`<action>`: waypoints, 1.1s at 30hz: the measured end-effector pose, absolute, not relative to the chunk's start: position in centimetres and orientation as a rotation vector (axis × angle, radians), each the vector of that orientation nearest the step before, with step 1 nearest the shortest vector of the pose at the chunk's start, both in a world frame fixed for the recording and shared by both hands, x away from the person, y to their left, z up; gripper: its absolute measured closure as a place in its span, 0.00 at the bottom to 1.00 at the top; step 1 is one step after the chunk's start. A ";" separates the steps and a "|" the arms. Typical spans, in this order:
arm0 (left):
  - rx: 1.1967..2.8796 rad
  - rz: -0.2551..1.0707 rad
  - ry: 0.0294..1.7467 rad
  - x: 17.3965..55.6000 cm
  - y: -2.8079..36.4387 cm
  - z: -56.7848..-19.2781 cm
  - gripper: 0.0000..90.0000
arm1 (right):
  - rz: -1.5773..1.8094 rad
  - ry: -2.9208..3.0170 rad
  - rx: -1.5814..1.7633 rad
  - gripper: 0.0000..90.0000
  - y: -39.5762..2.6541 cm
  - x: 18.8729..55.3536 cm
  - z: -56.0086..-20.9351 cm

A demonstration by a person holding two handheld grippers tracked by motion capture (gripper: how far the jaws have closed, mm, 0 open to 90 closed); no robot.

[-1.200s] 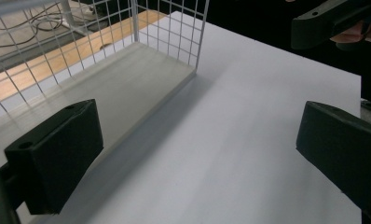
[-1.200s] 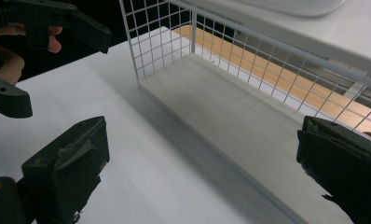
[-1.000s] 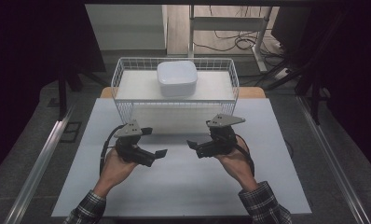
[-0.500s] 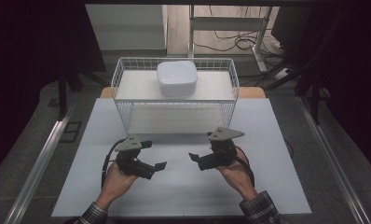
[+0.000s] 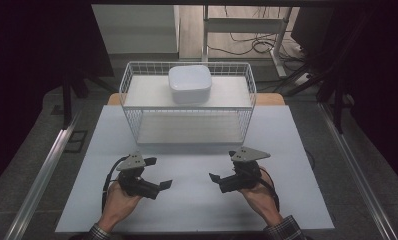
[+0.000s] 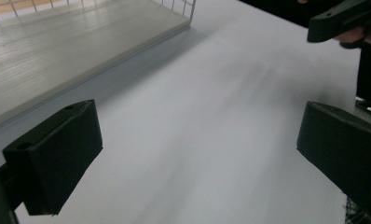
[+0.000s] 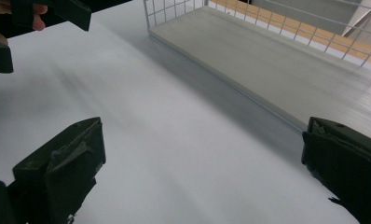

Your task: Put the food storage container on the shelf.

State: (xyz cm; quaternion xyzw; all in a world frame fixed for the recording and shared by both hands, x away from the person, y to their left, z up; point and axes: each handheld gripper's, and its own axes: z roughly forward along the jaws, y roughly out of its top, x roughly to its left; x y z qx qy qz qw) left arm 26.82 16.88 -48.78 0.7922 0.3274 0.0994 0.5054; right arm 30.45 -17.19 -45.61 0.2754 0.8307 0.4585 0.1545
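Note:
A white square lidded dish rests on the upper shelf of a white wire rack at the back of the table. My left gripper and right gripper hover low over the white table sheet in front of the rack, tips pointing toward each other. In the left gripper view my left gripper is open with nothing between its jaws. The right gripper view shows my right gripper open and empty too. The rack's lower shelf board lies ahead of both.
The other hand's gripper appears at the top right of the left gripper view and at the top left of the right gripper view. Metal rails run along both table sides. Dark curtains and floor cables lie beyond.
Both grippers have drawn back from the rack toward the person's side of the table and sit lower in the high view. The dish and rack have not moved.

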 end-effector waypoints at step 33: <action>1.977 0.297 0.892 23.3 19.8 -52.2 0.00 | 1.149 2.469 0.963 0.00 -22.7 26.8 -49.4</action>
